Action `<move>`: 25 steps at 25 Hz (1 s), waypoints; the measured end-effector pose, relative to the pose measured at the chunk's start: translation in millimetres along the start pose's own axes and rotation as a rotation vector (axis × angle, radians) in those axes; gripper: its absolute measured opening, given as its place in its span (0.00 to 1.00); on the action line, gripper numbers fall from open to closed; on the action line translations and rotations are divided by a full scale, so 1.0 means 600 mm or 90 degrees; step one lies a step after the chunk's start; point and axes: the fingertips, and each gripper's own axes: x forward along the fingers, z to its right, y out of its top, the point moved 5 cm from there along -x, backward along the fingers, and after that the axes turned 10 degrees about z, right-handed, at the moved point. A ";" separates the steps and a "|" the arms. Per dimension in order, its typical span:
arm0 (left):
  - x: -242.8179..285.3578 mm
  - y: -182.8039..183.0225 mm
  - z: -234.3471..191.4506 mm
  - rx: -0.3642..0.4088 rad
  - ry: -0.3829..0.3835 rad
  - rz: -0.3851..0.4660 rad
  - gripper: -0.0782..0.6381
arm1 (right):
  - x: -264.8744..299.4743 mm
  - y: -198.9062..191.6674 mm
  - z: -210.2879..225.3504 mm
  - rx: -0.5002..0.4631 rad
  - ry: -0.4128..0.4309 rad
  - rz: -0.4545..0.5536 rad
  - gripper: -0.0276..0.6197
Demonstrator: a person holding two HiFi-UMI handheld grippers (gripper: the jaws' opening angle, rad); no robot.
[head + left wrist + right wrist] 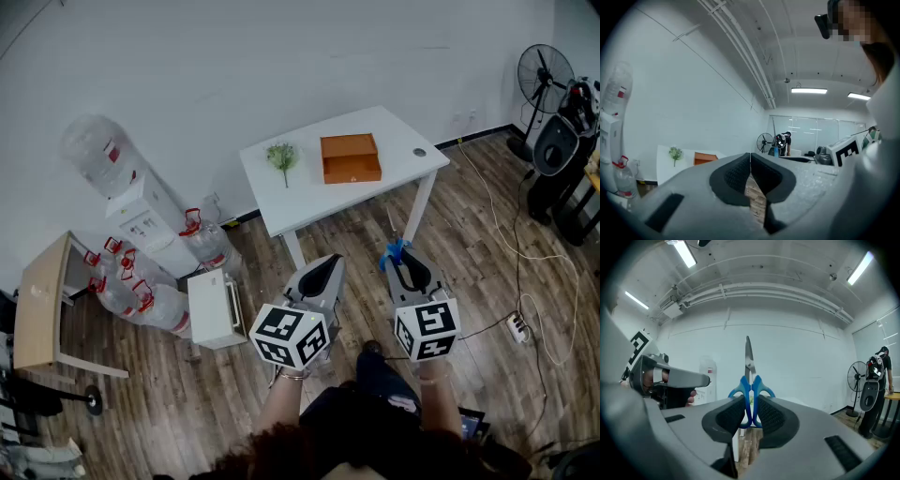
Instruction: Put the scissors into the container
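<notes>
The scissors (pixel 749 376) stand upright between the jaws of the right hand-held gripper (pixel 750 411). Its two dark pads are pressed narrow on the blue handle loops, and the closed steel blades rise straight up above them. In the head view the same scissors (pixel 392 246) stick out of the front of the right hand-held gripper (pixel 403 265), blades aimed toward the bench (pixel 398 131). They are held in the air over the wooden floor (pixel 487 244), short of the bench's near edge.

The orange container (pixel 351 157) sits open near the middle of the white bench, well apart from the scissors. A small green plant (pixel 283 157) lies just to its left.

The left hand-held gripper (pixel 322 274) is held beside the right one, also over the floor. In its own view the left hand-held gripper (pixel 750 169) has its pads drawn together with nothing between them. They appear to meet at the tips, with only a sliver of floor showing lower down, though the wide lens makes actual contact hard to confirm.

Off to the left a water dispenser (pixel 141 216) stands against the wall — spare bottles (pixel 141 295) are clustered at its foot. A standing fan (pixel 544 70) is in the far right corner.
</notes>
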 end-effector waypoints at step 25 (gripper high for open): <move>0.134 -0.040 -0.054 -0.011 0.001 -0.018 0.13 | 0.112 -0.050 0.087 0.027 0.031 -0.016 0.16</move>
